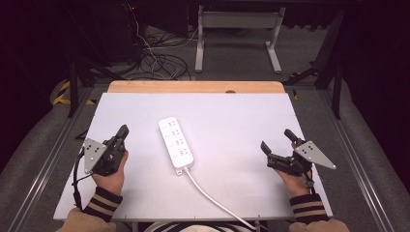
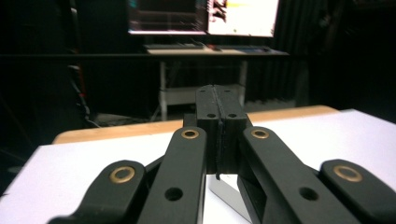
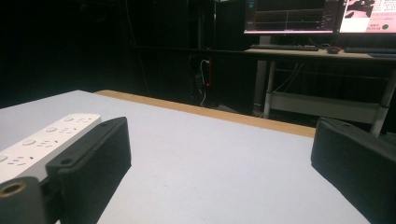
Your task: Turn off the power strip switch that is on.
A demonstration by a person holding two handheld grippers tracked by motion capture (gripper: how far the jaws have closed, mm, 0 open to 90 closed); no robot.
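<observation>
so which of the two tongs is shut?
The left tongs: their jaws are pressed flat together with nothing between them. The right tongs stand wide open, jaws well apart, past the power strip.

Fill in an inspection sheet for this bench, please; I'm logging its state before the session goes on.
Surface: white table top, wooden strip at far edge.
Job's things: white power strip lying flat, mid-table, untouched.
Clutter: nothing seen.
Grippers: left gripper shut, empty; right gripper open, empty.
Cables: strip's white cord runs off the near edge; tangled cables on the floor beyond.
Surroundings: dark room, desk frame, lit monitors.
</observation>
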